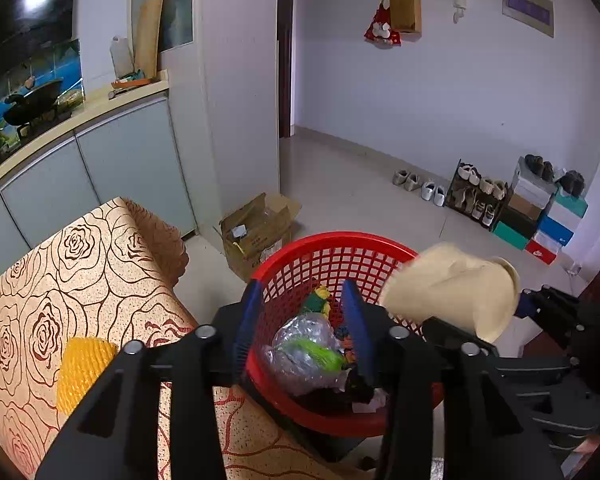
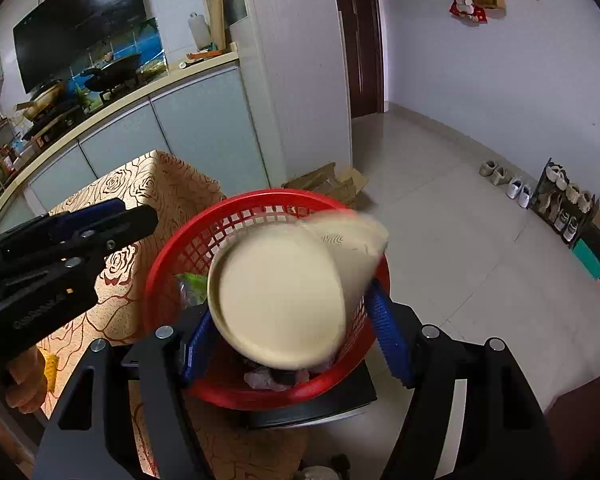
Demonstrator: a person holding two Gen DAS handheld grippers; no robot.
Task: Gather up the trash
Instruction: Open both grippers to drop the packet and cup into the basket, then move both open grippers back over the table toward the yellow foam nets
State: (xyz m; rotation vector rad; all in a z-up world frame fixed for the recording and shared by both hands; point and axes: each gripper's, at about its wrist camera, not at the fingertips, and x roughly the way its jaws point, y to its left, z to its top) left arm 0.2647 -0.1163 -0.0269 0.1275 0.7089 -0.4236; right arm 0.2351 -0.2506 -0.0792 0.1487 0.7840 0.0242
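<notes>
A red mesh basket (image 1: 332,256) (image 2: 172,264) stands on a dark stool beside the table and holds crumpled plastic (image 1: 306,354) and other scraps. A cream paper cup (image 2: 278,292) (image 1: 456,288) is blurred between the wide-spread blue pads of my right gripper (image 2: 296,336), over the basket; no pad touches it. My left gripper (image 1: 304,332) is open and empty over the basket's near rim. A yellow foam net (image 1: 82,372) lies on the rose-patterned tablecloth (image 1: 60,272), left of my left gripper.
An open cardboard box (image 1: 256,232) sits on the floor behind the basket. A kitchen counter with cabinets (image 1: 100,160) runs behind the table. A shoe rack and stacked shoe boxes (image 1: 532,208) stand along the far wall.
</notes>
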